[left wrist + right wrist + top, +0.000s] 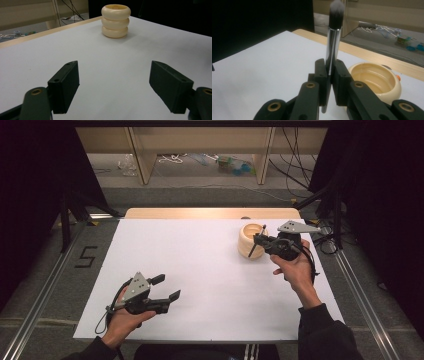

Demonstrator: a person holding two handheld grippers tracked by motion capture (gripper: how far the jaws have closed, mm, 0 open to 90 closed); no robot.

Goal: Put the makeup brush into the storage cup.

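Note:
A cream ribbed cup (245,243) stands at the table's far right. My right gripper (258,239) hovers beside its rim, shut on a makeup brush (251,251). In the right gripper view the brush (333,42) stands upright between the jaws of that gripper (329,68), with a silver ferrule and dark, white-tipped bristles on top. The cup (395,88) sits just right of the jaws and looks empty inside. My left gripper (169,287) rests low near the front left, open and holding nothing. From the left gripper (115,82) the cup (115,25) is far ahead.
A white sheet (210,270) covers the table, with a wooden strip (210,213) along its far edge. Metal rails run along both sides on the floor. Shelving legs and cables lie beyond the table. Dark curtains hang left and right.

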